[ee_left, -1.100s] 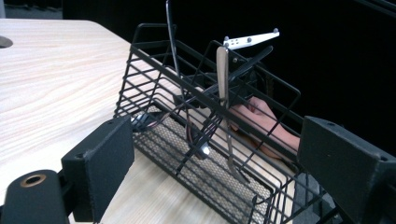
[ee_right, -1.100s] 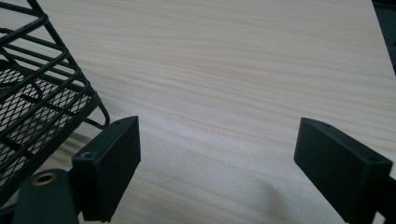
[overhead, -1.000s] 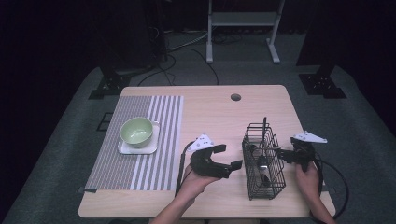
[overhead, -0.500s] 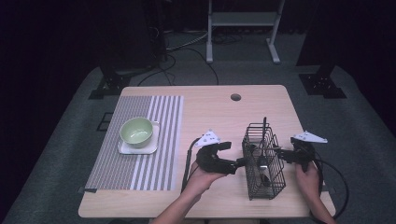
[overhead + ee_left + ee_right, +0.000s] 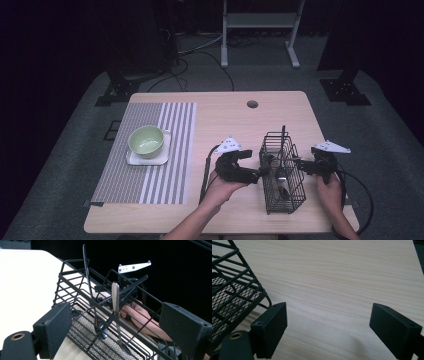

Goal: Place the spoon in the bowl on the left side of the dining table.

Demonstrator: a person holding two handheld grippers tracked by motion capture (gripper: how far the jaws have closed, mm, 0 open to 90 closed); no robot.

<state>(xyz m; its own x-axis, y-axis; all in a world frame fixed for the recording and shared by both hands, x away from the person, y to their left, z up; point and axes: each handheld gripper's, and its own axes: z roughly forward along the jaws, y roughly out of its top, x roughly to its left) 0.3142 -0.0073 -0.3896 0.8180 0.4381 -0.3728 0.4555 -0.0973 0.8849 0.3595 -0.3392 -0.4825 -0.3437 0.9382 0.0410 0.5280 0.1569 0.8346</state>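
1. My left gripper (image 5: pixel 257 173) stands at the wire cutlery basket's (image 5: pixel 283 195) nine o'clock wall, jaws wide apart and holding nothing.
2. The silver utensil handle (image 5: pixel 115 297) rises dead ahead in the left gripper view, leaning among black handles (image 5: pixel 86 267). I judge it the likeliest pick.
3. I'd come over the rim, centre the jaws on that handle, close only once the wires are cleared, then lift straight up.
4. My right gripper (image 5: pixel 301 163), jaws equally spread over bare table (image 5: pixel 342 277), waits at the basket's three o'clock side. I'd use it to brace the basket against tipping.
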